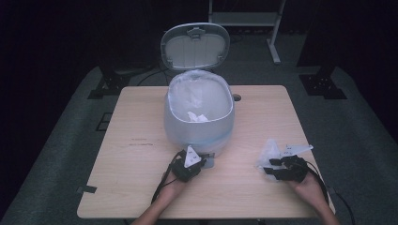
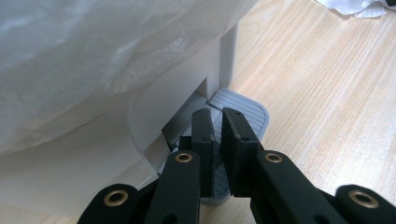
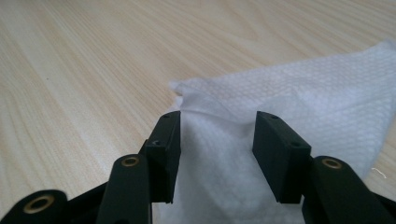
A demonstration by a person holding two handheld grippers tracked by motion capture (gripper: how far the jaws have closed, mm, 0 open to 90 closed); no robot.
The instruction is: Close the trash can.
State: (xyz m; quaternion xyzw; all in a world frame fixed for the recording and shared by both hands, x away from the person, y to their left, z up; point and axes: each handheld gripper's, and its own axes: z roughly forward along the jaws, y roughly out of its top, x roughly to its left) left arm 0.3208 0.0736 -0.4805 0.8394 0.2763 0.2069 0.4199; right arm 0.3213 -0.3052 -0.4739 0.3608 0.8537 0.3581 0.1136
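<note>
1. High view: the lidded bin (image 1: 199,110) stands open mid-table; the left gripper (image 1: 187,165) sits at its pedal, and the right gripper (image 1: 277,168) meets a tissue (image 1: 270,151) near the table's right edge.
2. Left gripper view: the jaws, closed with nothing between them, rest on the ribbed pedal (image 2: 243,108).
3. Right gripper view: the jaws stand half open astride the tissue (image 3: 299,107), not pinching it.

Pale wooden table (image 1: 141,117) on grey carpet (image 1: 56,154), dark surroundings.

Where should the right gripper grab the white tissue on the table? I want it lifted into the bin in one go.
Grip the raised fold of the tissue from above, where the right gripper already straddles it. The rest lies flat on the table, leaving little to pinch.
</note>
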